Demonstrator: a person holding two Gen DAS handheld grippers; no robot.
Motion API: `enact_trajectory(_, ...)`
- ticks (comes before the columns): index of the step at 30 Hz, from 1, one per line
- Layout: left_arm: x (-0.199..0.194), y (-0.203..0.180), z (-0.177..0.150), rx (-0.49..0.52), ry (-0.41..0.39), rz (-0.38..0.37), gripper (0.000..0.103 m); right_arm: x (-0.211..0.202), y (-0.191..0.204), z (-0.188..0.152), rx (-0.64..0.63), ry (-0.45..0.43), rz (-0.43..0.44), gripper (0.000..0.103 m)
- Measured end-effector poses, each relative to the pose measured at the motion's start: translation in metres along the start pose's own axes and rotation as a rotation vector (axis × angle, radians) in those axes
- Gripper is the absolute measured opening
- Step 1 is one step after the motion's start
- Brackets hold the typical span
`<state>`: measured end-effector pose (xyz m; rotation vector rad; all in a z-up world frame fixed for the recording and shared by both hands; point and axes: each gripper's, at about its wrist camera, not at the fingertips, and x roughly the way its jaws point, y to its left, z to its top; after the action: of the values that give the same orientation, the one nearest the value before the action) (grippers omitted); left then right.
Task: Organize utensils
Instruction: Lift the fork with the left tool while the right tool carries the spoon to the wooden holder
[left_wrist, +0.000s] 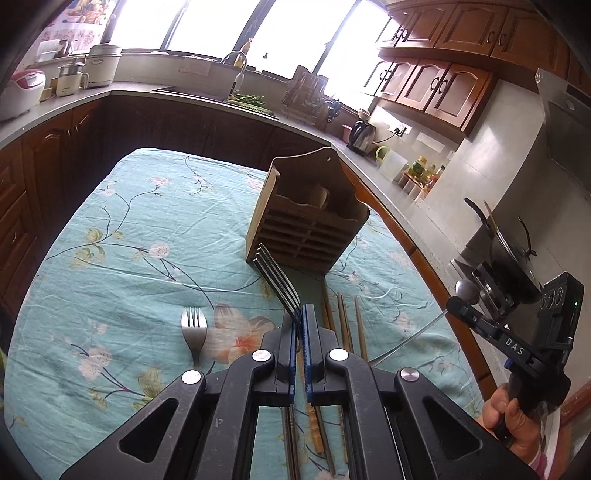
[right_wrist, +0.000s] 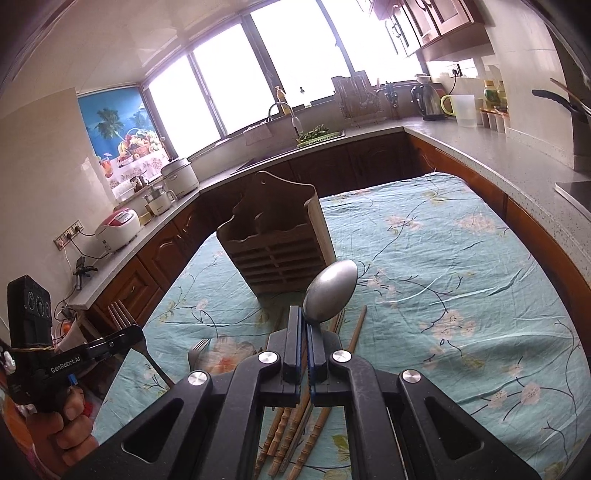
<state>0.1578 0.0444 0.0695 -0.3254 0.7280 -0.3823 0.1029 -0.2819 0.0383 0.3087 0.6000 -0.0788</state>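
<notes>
My left gripper (left_wrist: 300, 314) is shut on a metal fork (left_wrist: 275, 275), held above the table with its tines aimed at the wooden utensil holder (left_wrist: 306, 221). A second fork (left_wrist: 194, 332) lies on the cloth to the left. Several chopsticks (left_wrist: 347, 325) lie under and beside the gripper. My right gripper (right_wrist: 305, 318) is shut on the neck of a metal spoon (right_wrist: 330, 291), whose bowl stands up in front of the holder (right_wrist: 275, 243). Each gripper appears in the other's view: the right gripper (left_wrist: 452, 306) at the right, the left gripper (right_wrist: 136, 334) at the left, with a hand on each grip.
The table wears a teal floral cloth (right_wrist: 443, 266). A grey L-shaped counter (left_wrist: 399, 192) wraps around it, bearing a kettle (left_wrist: 362, 134), a sink (right_wrist: 291, 147), rice cookers (right_wrist: 118, 227) and a wok (left_wrist: 513, 254). Wooden cabinets hang above.
</notes>
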Motion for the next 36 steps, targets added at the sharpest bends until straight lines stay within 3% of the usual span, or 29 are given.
enact_trajectory(14, 0.014, -0.007, 0.049, 0.034, -0.093, -0.014, 0.001, 0.007, 0.005, 0.041, -0.032, -0.062, 0.001, 0.002)
enact_trajectory(23, 0.037, -0.002, 0.101, 0.043, -0.180, -0.041, 0.001, 0.017, 0.011, 0.101, -0.077, -0.161, -0.006, 0.002)
enact_trajectory(30, 0.085, 0.004, 0.140, 0.040, -0.248, -0.038, 0.001, 0.049, 0.018, 0.150, -0.121, -0.206, -0.039, 0.002)
enact_trajectory(36, 0.144, 0.016, 0.147, 0.036, -0.265, -0.005, 0.001, 0.095, 0.024, 0.153, -0.173, -0.156, -0.066, 0.002)
